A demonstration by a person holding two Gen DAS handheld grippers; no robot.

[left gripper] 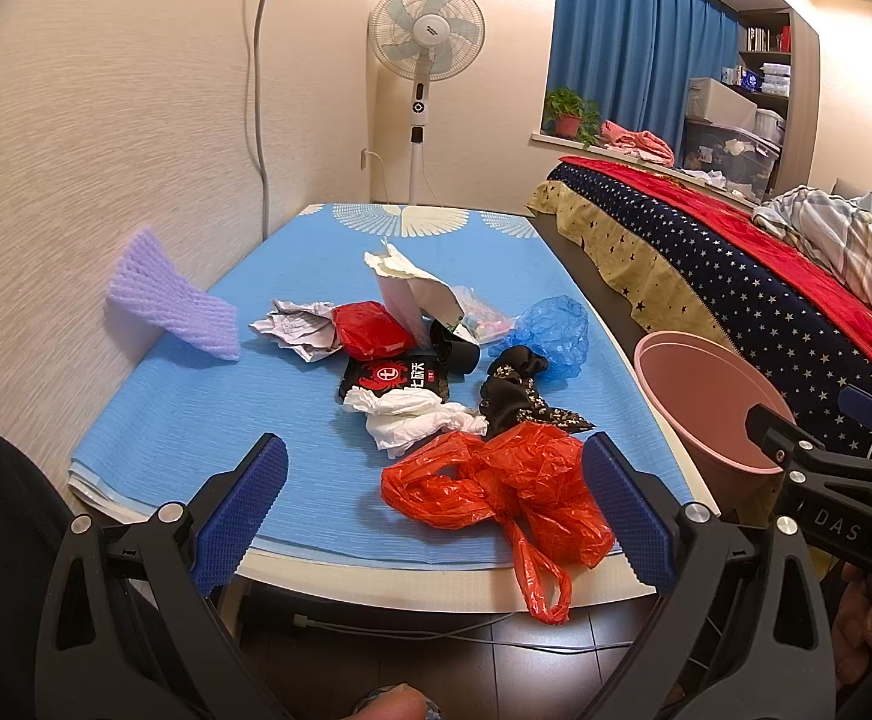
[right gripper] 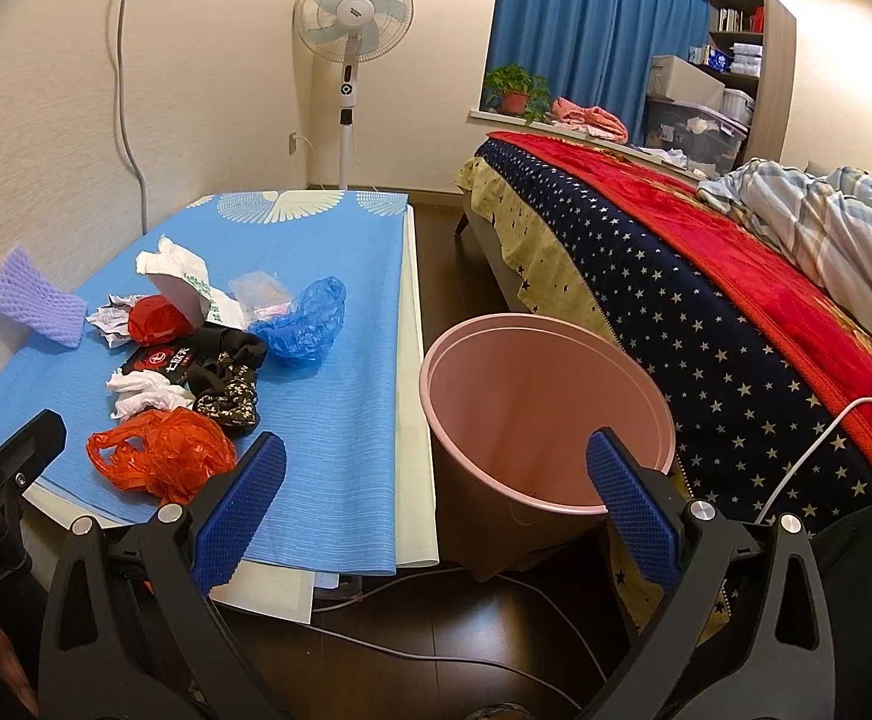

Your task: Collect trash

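Left wrist view: left gripper (left gripper: 436, 504) is spread wide w/ nothing between its blue pads, hanging at the near edge of the table (left gripper: 153, 420). Right ahead of it lies the orange plastic bag (left gripper: 496, 492), its handle loop drooping over the table edge. Behind that sits the rest of the pile: white tissue (left gripper: 411, 420), black snack wrapper (left gripper: 393, 378), black patterned cloth (left gripper: 514, 396), blue plastic cover (left gripper: 547, 330), red crumpled bag (left gripper: 369, 330), crumpled paper (left gripper: 297, 330), torn white packet (left gripper: 405, 282). Purple foam net (left gripper: 177, 306) lies apart on the left, against the wall. Pink bin (left gripper: 712, 396) stands off the table's right side, beside the bed; right gripper pokes in at the far right of the frame.

Right wrist view: right gripper (right gripper: 436, 504) is also spread, empty, aimed roughly at the gap between table & pink bin (right gripper: 544, 396). As far as the bin's inside shows, it looks bare – no trash visible in it. Orange plastic bag (right gripper: 159, 450) & the pile sit to the left on the blue cloth.

Judgement: task looks basically at the start – nothing binned that I can see, every piece on the table left to do. Orange bag is nearest, prob the first pick for the left claw
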